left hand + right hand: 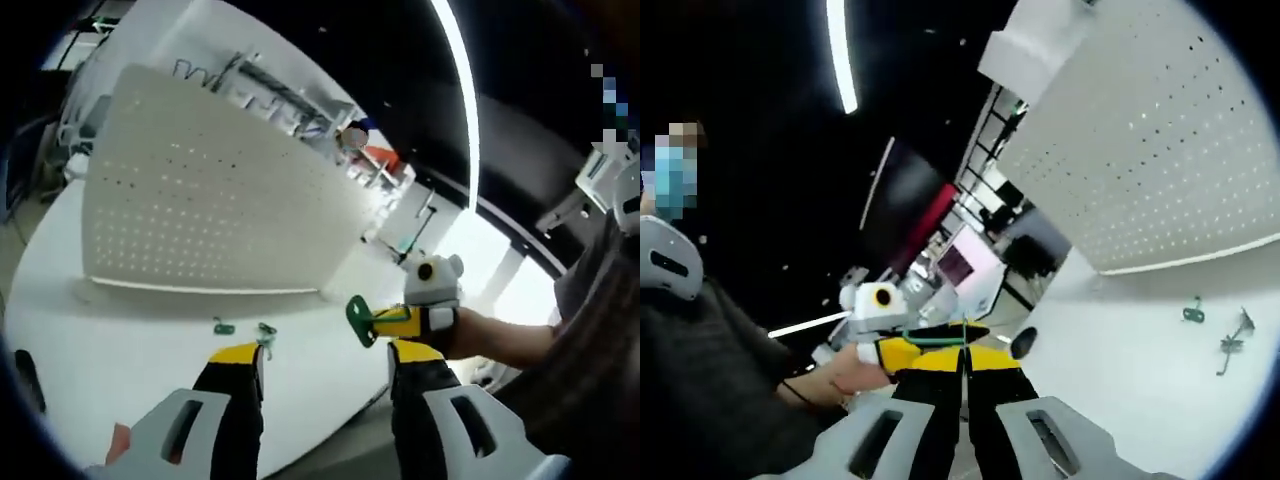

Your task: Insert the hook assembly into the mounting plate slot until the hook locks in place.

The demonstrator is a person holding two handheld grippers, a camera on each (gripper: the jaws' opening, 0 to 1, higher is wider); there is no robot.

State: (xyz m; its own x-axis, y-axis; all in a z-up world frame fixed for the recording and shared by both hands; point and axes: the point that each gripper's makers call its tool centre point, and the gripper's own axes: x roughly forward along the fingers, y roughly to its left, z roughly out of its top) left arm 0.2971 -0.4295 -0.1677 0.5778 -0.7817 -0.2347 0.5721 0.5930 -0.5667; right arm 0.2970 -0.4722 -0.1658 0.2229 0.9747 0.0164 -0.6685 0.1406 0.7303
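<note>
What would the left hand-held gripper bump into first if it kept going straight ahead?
Probably the small metal hook lying on the white table just past the left hand-held gripper. Beyond it stands the white pegboard. Depth is hard to judge here.

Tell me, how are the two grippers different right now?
The left gripper has its fingers spread wide apart, but the right gripper has its fingers squeezed shut. The left gripper holds nothing, while the right gripper pinches a green hook piece. Both have black fingers with yellow tips.
</note>
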